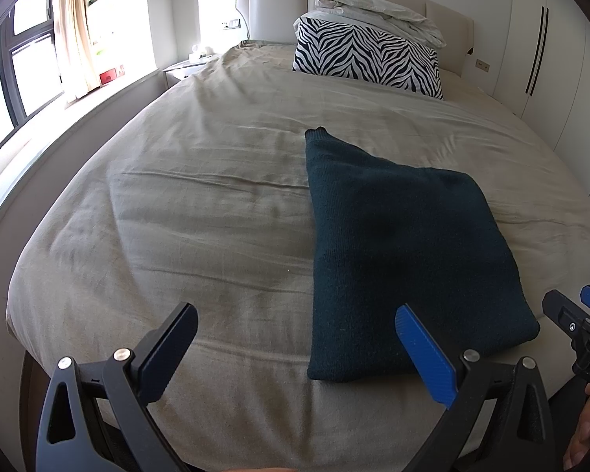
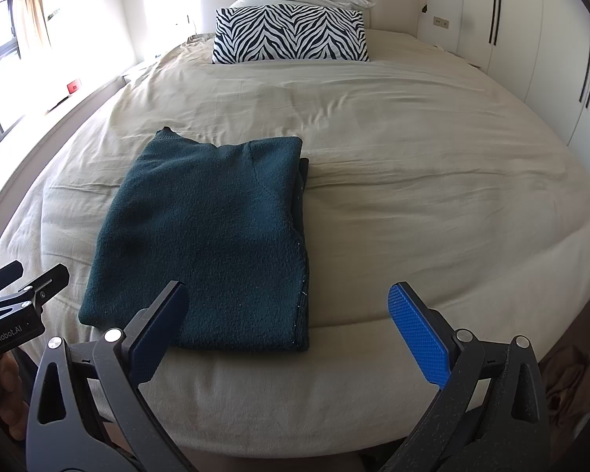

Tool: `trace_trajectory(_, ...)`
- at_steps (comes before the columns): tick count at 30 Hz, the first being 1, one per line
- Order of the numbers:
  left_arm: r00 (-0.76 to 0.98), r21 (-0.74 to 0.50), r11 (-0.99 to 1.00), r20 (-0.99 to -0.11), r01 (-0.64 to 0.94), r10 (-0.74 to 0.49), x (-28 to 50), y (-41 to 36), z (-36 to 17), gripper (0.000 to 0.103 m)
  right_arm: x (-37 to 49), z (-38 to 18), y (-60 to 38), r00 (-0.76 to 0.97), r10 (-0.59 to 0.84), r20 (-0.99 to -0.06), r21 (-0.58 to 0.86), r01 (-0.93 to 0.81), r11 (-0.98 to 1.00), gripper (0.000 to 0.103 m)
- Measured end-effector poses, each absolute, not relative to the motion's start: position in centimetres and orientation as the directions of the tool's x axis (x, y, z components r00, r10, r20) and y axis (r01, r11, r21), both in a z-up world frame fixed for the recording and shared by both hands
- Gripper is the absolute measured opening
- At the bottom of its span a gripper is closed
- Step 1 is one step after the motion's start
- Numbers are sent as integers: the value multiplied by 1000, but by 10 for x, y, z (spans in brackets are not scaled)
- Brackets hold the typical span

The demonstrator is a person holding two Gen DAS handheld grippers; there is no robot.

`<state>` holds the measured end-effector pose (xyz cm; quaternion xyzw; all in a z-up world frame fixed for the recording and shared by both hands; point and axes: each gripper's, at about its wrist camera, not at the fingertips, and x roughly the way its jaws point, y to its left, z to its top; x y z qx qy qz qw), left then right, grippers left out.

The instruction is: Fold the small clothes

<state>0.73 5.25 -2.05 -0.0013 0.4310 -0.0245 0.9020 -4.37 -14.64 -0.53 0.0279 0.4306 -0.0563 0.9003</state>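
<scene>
Dark green sweater point(image 2: 204, 236) lies folded into a flat rectangle near the foot edge of the bed point(image 2: 413, 157). Left gripper point(image 1: 295, 350) and right gripper point(image 2: 287, 334) hover spread above it, empty, clear of the fabric; folding appears complete.

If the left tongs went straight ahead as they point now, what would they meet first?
Probably the beige bedcover; the left tongs stand open with the folded green sweater just right of centre. Depth is unclear.
</scene>
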Motion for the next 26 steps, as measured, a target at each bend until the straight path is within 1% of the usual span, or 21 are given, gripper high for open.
trace_trajectory(26,618,-25,999,-785,32,-40,13,61,-23,103,-46,-9,-148,619,-70,-783,9,123,992,103)
